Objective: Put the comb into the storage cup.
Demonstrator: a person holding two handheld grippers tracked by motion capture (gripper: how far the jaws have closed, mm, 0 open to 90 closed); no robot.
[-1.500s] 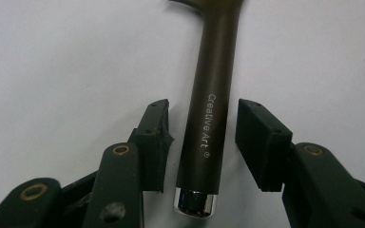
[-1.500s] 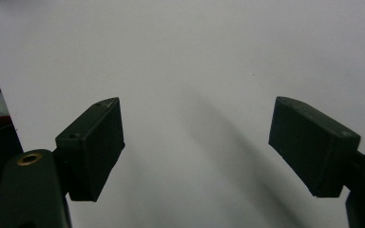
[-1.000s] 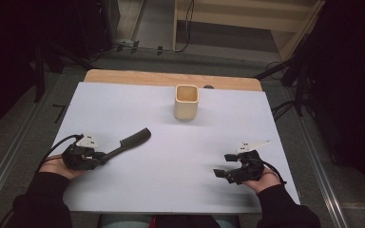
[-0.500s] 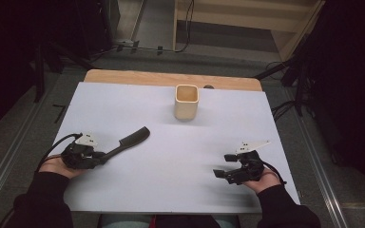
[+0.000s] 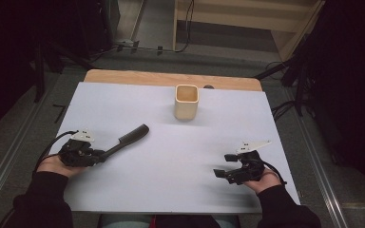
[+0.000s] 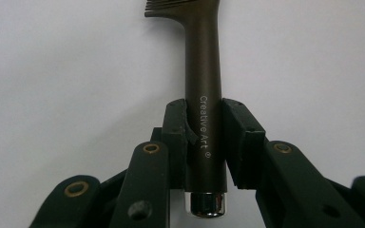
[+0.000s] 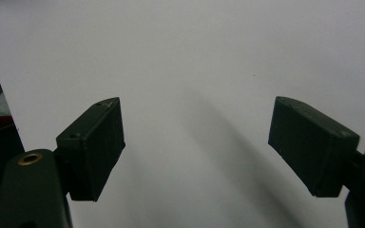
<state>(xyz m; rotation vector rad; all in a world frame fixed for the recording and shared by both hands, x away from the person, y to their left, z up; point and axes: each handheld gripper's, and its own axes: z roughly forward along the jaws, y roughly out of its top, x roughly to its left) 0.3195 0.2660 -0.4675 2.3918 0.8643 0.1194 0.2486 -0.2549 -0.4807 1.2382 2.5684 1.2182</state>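
Black comb (image 6: pixel 203 90), handle clamped in left gripper (image 5: pixel 96 156) fingers, now drawn nearer (right gripper (image 5: pixel 222 172) wide, idle); cup (image 5: pixel 187 101) awaits.

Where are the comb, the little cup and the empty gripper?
comb (image 6: pixel 203 76): left gripper view, on its handle above the jaws.
cup (image 5: pixel 186 110): high view, on its front wall.
right gripper (image 7: pixel 195 152): right gripper view, midway between its open jaws.
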